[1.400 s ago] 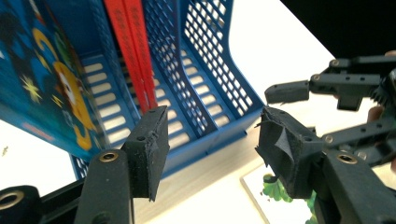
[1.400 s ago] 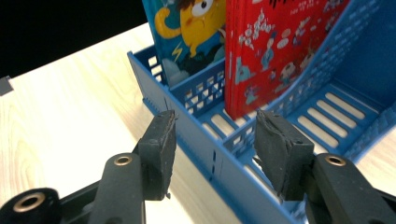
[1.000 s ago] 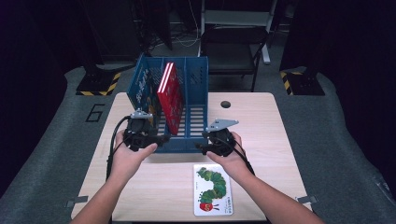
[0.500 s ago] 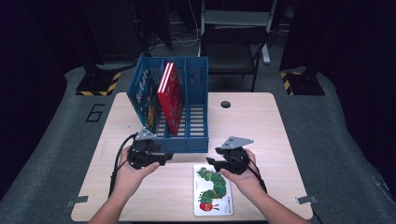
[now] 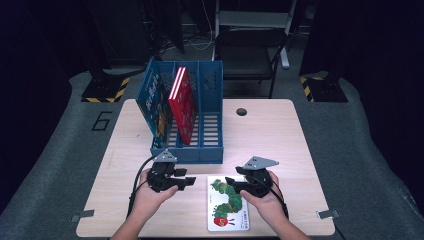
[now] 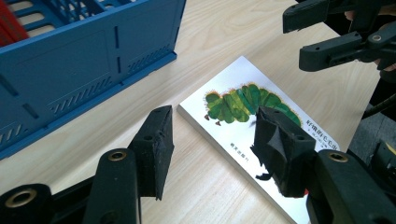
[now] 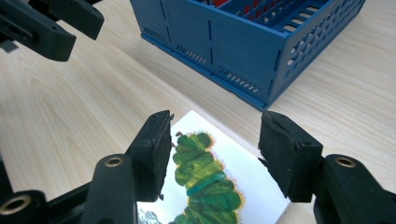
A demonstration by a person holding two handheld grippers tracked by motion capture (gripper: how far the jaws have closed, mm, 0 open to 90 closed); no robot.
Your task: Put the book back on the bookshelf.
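Note:
A white picture book (image 5: 227, 202) with a green caterpillar on its cover lies flat near the table's front edge. My left gripper (image 5: 189, 181) hovers just left of it, pointing right. Its jaws stand open and have just been closing a little, with the book's (image 6: 243, 107) left edge below the left gripper (image 6: 212, 140), untouched. My right gripper (image 5: 231, 184) hangs over the book's right side, pointing left. Its jaws are open and have just been widening, and the book's (image 7: 205, 172) far corner shows between them under the right gripper (image 7: 215, 144).
A blue slotted file rack (image 5: 200, 150) stands just behind the book, holding a red book (image 5: 182, 107) and a blue book (image 5: 152, 102) upright. Bare wooden table (image 5: 270, 135) stretches to the right, with a cable hole (image 5: 242, 111). A chair (image 5: 250, 50) stands beyond.
Both hands have drawn back from the rack toward the table's front edge and sunk lower. They now flank the caterpillar book, the right one over its cover.

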